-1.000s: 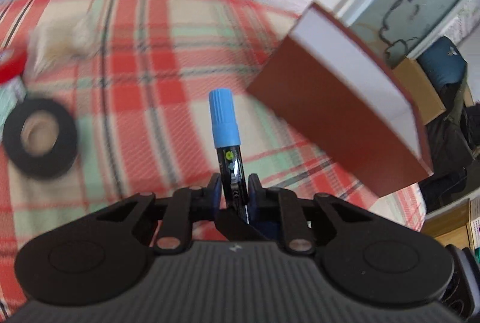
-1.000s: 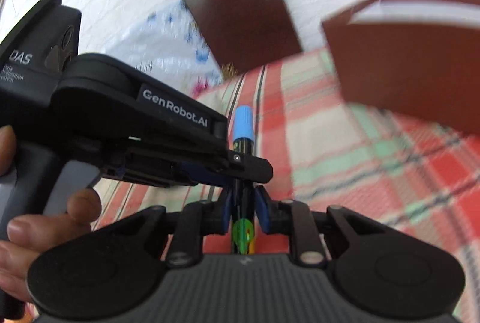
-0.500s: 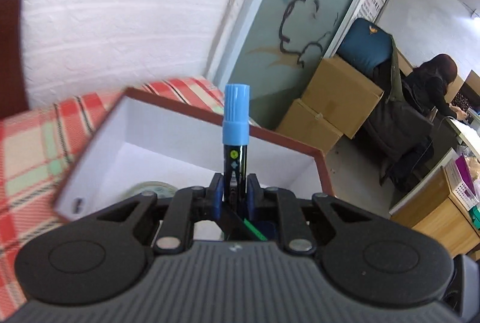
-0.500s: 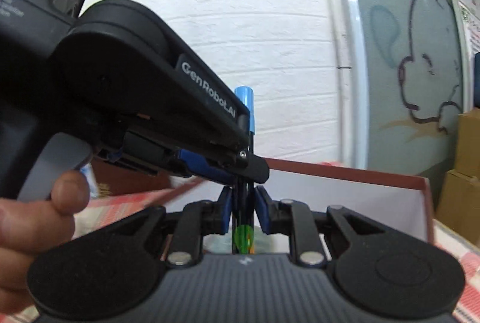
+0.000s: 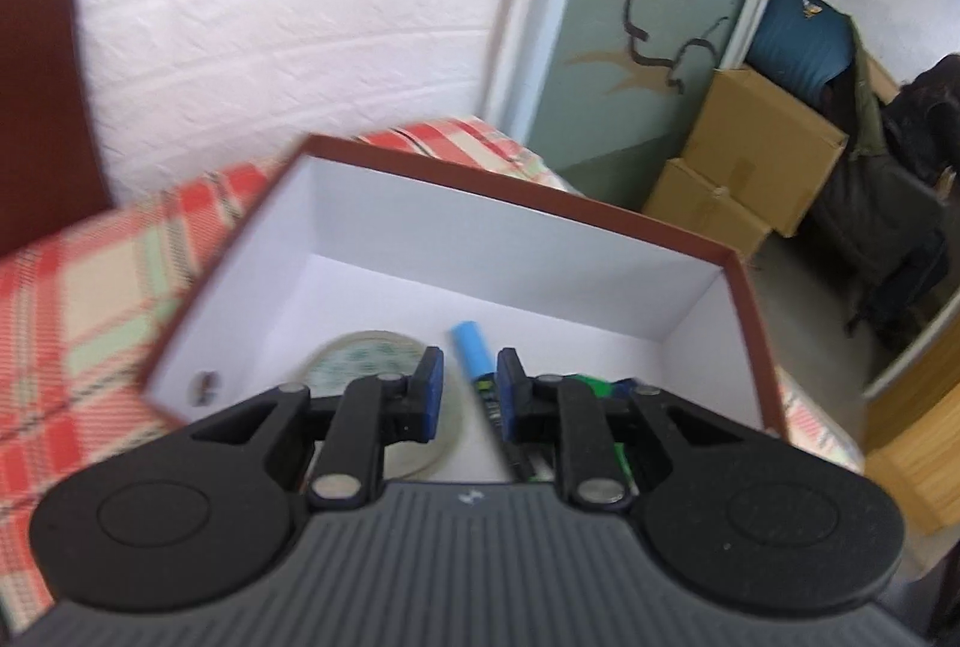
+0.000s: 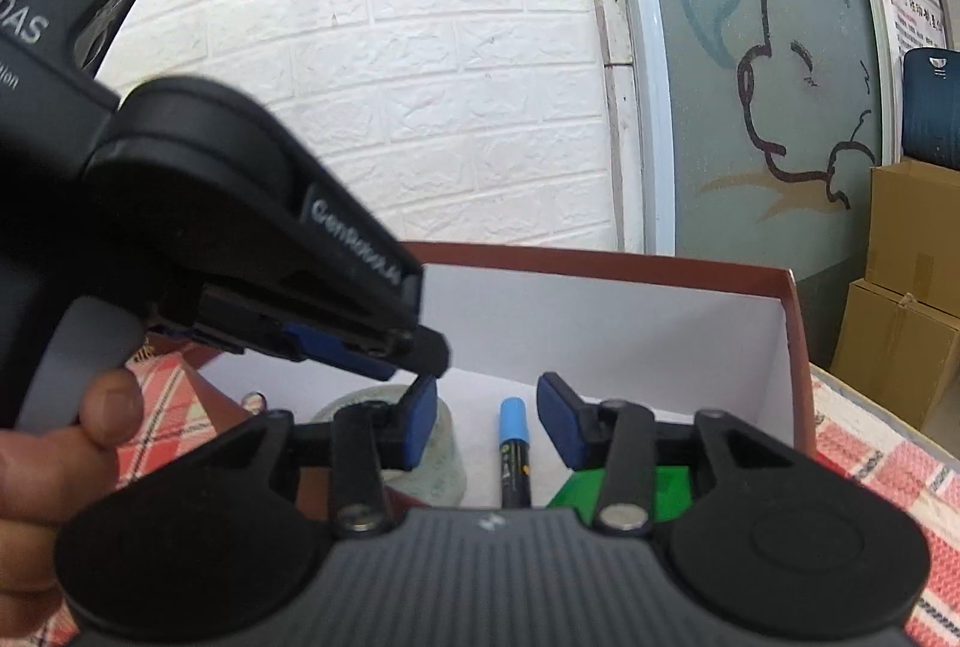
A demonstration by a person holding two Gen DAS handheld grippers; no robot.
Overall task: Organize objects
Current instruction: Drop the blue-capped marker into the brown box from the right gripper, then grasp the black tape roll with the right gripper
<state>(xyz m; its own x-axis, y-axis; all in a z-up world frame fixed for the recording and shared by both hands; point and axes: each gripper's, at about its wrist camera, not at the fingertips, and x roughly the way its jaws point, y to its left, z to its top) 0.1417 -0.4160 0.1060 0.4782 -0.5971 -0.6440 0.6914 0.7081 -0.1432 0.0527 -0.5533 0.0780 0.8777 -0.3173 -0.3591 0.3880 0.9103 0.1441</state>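
Both grippers poised over the open brown cardboard box with white inside (image 5: 600, 251). Left gripper (image 5: 467, 390) spread apart, gripping nothing; right gripper (image 6: 487, 422) likewise parted wide and empty. Black marker with blue cap (image 5: 471, 350) lying loose on the box floor, between a roll of clear tape (image 5: 366, 356) and a green flat item (image 6: 576, 491). Box resting on red plaid tablecloth (image 5: 90, 275).

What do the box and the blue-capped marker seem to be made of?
Box: probably cardboard, with thin straight walls, a matte white inside and a brown outside. Blue-capped marker: likely plastic, with a smooth blue cap and a glossy black printed barrel.
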